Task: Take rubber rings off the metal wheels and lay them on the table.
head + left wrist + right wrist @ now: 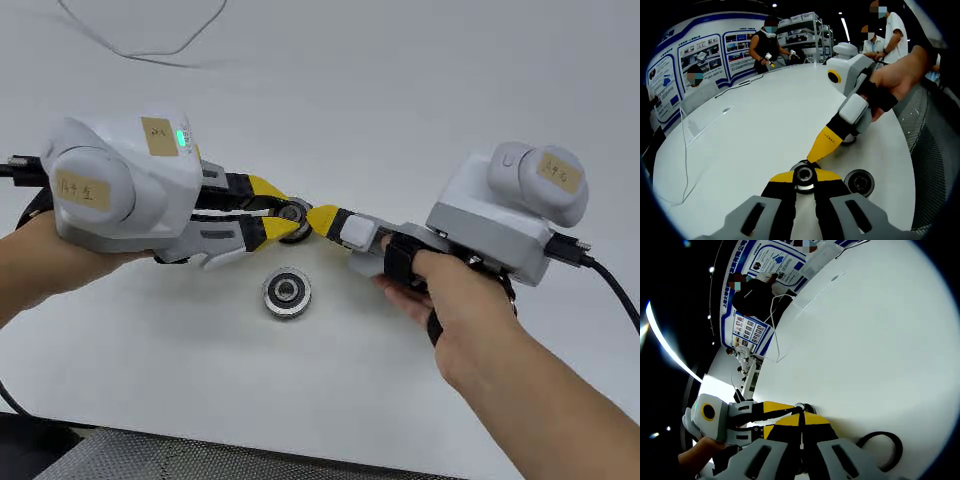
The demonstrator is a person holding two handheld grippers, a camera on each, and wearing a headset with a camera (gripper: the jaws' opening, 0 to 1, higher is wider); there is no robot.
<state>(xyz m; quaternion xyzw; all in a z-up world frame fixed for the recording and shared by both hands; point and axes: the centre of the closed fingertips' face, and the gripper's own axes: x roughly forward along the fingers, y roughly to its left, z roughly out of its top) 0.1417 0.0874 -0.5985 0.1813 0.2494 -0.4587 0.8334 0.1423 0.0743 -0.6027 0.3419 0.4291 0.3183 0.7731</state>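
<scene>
My left gripper [281,216] [804,182] is shut on a small metal wheel [295,211] [804,173] and holds it just above the white table [360,120]. The shut yellow tips of my right gripper [318,217] [813,157] [801,416] meet the wheel's rim from the other side, pinched on its black rubber ring. A second wheel [287,292] [860,182], with its black ring on, lies flat on the table just in front of the jaws. In the right gripper view the left gripper [782,410] reaches in from the left.
A thin cable [140,45] runs across the far table. A black loop [882,442] lies at the lower right of the right gripper view; what it is I cannot tell. Several people [771,47] stand beyond the table's far edge.
</scene>
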